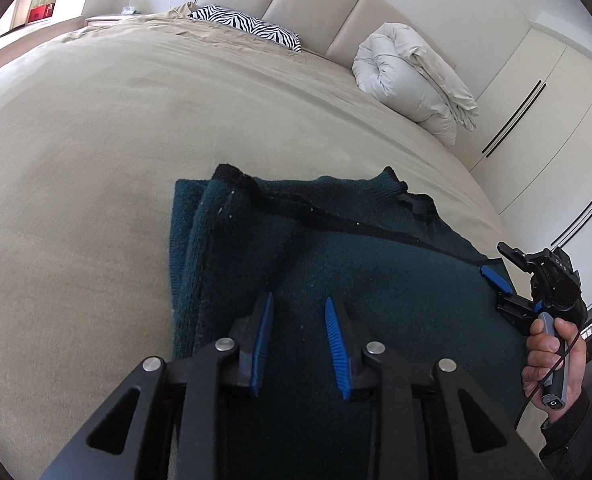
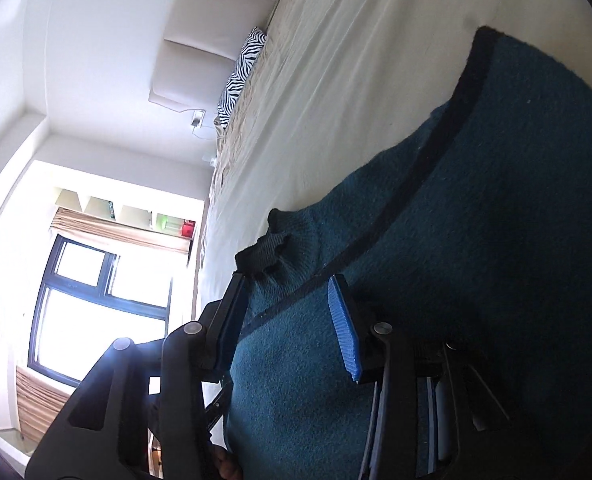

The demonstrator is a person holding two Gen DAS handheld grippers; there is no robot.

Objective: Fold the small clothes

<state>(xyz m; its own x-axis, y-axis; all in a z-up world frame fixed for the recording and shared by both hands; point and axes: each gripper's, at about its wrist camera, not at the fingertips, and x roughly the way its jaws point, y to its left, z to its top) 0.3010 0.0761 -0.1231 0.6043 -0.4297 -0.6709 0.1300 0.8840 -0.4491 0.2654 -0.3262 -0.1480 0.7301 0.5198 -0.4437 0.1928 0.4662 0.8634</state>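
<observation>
Meanwhile, on a wide beige bed (image 1: 144, 128), we hold two handheld claws over a dark green knitted sweater (image 1: 336, 248), the small garment we mean to fold. It lies near the bed's near edge, towards its right-hand side, partly folded: the left side is doubled over into a thick stack of layers, and a black trim line (image 1: 376, 226) runs across the knit towards the ribbed collar (image 1: 408, 196) at the far edge.

Our left gripper (image 1: 299, 346) hangs over the middle of the sweater, angled down, its blue pads apart with nothing between them; whether the tips touch the knit we cannot tell. We judge it sits there to pin or pick up the cloth for the next fold.

Our right gripper (image 2: 292, 328) works at the sweater's right edge, rolled onto its side, so the room looks tipped over in its own view. Its jaws stand apart and straddle the edge of the knit just below the collar, the cloth lying between the pads but not pinched. From the left camera we see the hand (image 1: 552, 364) on its handle beside the bed's right edge.

Far off at the headboard, a zebra-print pillow (image 1: 248, 26) and a rolled white duvet (image 1: 412, 80) stay well clear, leaving the mattress open for folding.
</observation>
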